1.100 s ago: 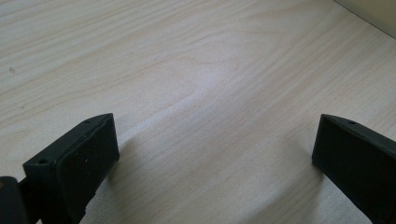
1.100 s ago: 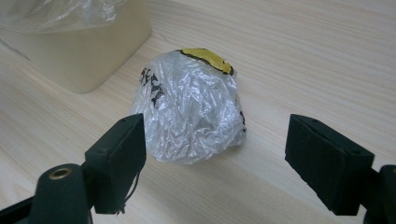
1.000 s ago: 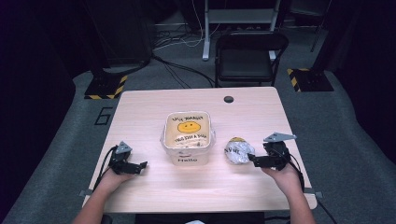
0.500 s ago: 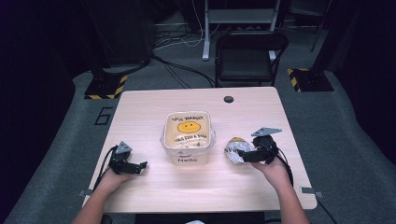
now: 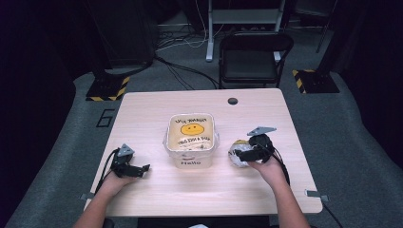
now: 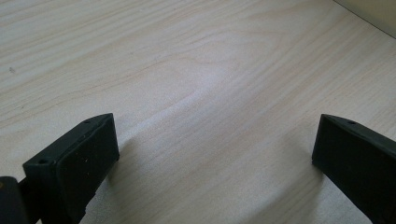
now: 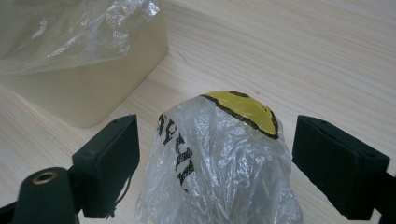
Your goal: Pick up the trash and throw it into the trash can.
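**Right gripper straddles the bag**

A wooden table (image 5: 157, 109) stands in a dark room, with a lined bin (image 5: 191, 141) at its centre. Right of the bin lies a crumpled plastic bag (image 7: 219, 158). The right gripper (image 7: 217, 161) has its jaws wide on either side of the bag, not yet closed. The left gripper (image 6: 212, 158) rests wide and empty at the near left. Judging by this, grasping remains ahead.

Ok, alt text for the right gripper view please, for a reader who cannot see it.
A crumpled clear plastic bag printed with black letters and a yellow smiley sits between the two open black jaws of the right claw, neither jaw touching it. It rests on a pale wooden table, with a cream square bin lined with clear plastic at upper left.
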Demonstrator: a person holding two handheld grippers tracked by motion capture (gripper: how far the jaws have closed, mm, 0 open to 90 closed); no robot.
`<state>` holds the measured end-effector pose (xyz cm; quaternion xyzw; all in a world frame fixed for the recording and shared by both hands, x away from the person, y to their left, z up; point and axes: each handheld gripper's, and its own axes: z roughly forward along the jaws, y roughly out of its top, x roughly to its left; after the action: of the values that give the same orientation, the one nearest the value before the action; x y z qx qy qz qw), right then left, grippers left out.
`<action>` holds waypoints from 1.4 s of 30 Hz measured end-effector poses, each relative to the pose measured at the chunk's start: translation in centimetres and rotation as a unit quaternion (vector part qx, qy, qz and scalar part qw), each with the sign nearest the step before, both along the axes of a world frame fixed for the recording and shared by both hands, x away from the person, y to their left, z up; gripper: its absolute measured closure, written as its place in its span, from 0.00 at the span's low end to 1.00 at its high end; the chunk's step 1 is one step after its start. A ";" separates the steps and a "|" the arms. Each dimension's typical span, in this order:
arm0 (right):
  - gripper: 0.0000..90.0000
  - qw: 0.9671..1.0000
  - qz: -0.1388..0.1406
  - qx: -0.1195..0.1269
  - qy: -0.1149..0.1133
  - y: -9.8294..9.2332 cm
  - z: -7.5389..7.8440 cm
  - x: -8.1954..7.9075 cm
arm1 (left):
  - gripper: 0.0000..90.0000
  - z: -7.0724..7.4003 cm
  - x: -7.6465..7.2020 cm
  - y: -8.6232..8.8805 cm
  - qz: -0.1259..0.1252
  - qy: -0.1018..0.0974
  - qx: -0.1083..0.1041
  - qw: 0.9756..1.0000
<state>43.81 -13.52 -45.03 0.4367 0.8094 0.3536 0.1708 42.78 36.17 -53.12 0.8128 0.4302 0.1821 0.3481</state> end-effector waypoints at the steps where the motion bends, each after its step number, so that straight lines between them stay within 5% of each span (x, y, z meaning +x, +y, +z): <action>1: 0.16 1.000 0.000 -0.001 0.001 0.1 0.0 0.1 | 0.00 0.0 0.0 0.0 0.000 0.000 0.000 1.000; 42: 0.22 0.998 0.000 -0.047 0.029 1.3 -4.0 1.0 | 0.00 0.0 0.0 0.0 0.000 0.000 -0.001 1.000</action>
<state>44.77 -12.27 -49.03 0.4380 0.8298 0.3025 0.1675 42.78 36.17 -53.13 0.8124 0.4306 0.1820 0.3486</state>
